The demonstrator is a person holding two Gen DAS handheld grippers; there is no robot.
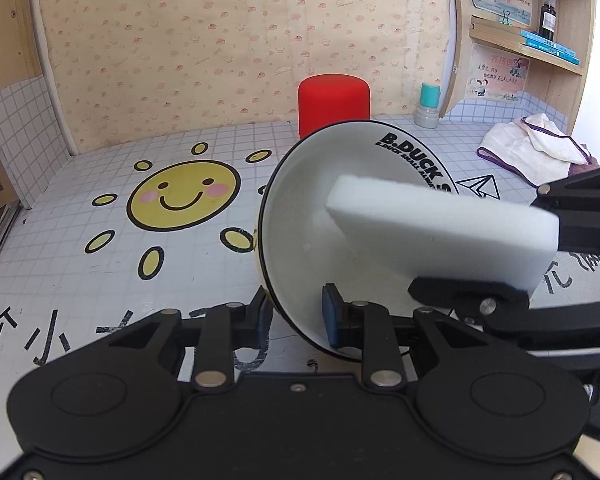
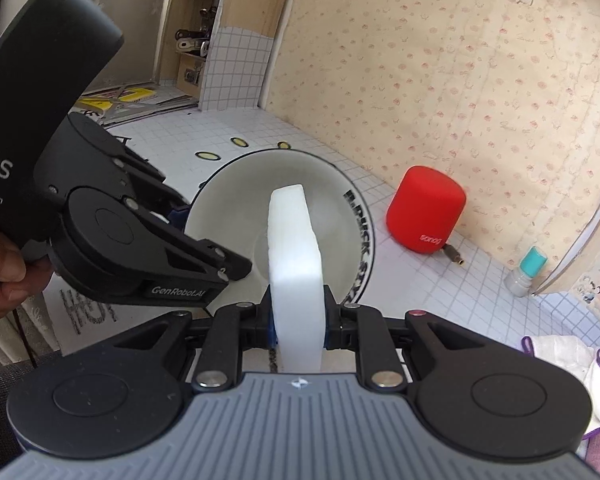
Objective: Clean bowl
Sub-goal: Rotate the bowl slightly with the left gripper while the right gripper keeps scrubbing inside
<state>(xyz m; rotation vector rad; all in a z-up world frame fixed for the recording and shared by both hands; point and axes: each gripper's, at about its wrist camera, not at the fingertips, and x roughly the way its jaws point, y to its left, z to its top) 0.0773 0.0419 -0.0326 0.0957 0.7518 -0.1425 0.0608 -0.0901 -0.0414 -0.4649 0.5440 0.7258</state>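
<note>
Red speaker (image 1: 333,105) by wallpapered wall, teal-capped bottle (image 1: 428,105), crumpled cloth (image 1: 536,147), sun sticker (image 1: 183,196) on tabletop.

Black left gripper (image 2: 236,268) lettered "GenRobot.AI"; right gripper (image 2: 298,320) black with ribbed grey housing, silver rivets.

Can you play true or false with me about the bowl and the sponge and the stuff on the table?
1. The left gripper holds the bowl by its rim, tipped on its side. True.
2. The right gripper is empty. False: its fingers are shut on the white sponge.
3. The sponge reaches into the bowl. True.
4. The red cylinder is inside the bowl. False: it stands on the table behind the bowl, near the wall.
5. The cloth is covering the bowl. False: it lies apart on the table, off to the side.
</note>
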